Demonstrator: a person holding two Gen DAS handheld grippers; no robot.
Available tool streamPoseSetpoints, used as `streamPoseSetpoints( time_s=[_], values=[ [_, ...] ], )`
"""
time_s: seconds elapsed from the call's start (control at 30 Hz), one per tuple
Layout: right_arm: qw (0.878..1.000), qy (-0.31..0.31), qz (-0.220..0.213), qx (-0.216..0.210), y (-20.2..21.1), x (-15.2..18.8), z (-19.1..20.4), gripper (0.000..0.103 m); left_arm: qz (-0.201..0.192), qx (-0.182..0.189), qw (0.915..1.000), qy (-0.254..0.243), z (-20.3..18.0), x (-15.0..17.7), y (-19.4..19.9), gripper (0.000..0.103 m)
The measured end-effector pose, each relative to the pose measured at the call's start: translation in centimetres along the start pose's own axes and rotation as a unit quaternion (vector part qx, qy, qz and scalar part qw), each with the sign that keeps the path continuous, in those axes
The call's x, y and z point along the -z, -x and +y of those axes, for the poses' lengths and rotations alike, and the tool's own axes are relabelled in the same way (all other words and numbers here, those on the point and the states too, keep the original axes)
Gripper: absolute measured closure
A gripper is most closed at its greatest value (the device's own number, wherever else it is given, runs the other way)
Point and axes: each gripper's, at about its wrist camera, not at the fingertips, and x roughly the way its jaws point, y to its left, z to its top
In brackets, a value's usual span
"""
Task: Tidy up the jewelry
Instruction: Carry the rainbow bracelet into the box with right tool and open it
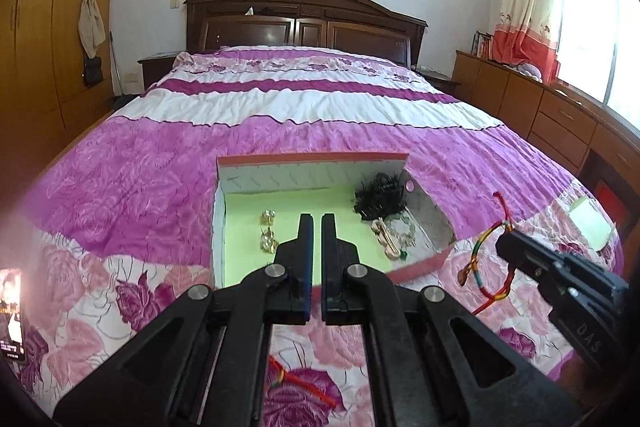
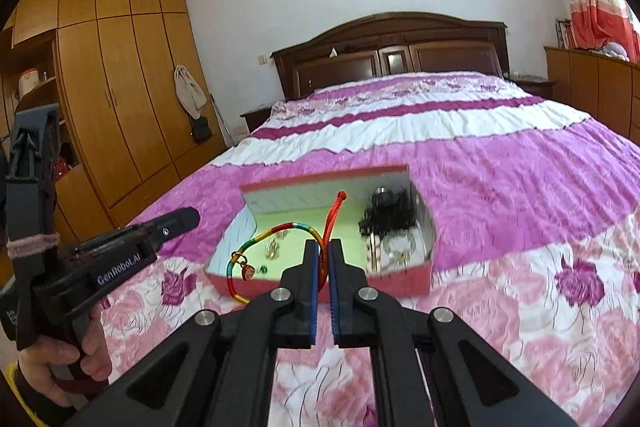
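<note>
A red-edged box [image 1: 316, 159] with a green floor lies open on the bedspread. Inside it are gold earrings [image 1: 268, 233], a black tangle of hair ties [image 1: 380, 197] and pearl and gold pieces [image 1: 394, 235]. My left gripper [image 1: 317, 217] hovers over the box's near edge, shut with nothing between its fingers. To the right of the box, my right gripper [image 1: 506, 241] is shut on a rainbow cord bracelet [image 1: 480, 267]. In the right wrist view the bracelet [image 2: 256, 239] loops left from the right gripper [image 2: 325, 245], a small charm [image 2: 248, 271] dangling before the box [image 2: 320, 283].
A second red cord [image 1: 296, 383] lies on the floral bedspread below my left gripper. A phone [image 1: 10, 311] sits at the bed's left edge and a pale green card [image 1: 592, 227] at the right. A hand [image 2: 60, 359] holds the left gripper [image 2: 188, 218].
</note>
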Motion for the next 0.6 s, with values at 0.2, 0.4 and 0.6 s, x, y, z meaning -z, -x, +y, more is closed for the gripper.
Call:
streamPoseSetpoints(
  time_s=[0.2,0.4,0.6],
  values=[
    [1.000,0.010,-0.026,0.004,-1.4,-1.6,-0.1,0.097,-0.015,-0.007,0.9999,-0.002,0.0,-0.6,-1.3,0.103],
    [0.999,0.003,-0.047,0.000,-3.3,-2.7,-0.9,0.097,-0.049,-0.032,0.9981,-0.021,-0.5,-1.0,-2.3,0.103],
    [0.998,0.015,-0.053,0.018,-5.3,-3.1,-1.1,0.097,-0.050,-0.037,0.9979,-0.019,-0.5,-1.1,-4.4,0.103]
  ],
)
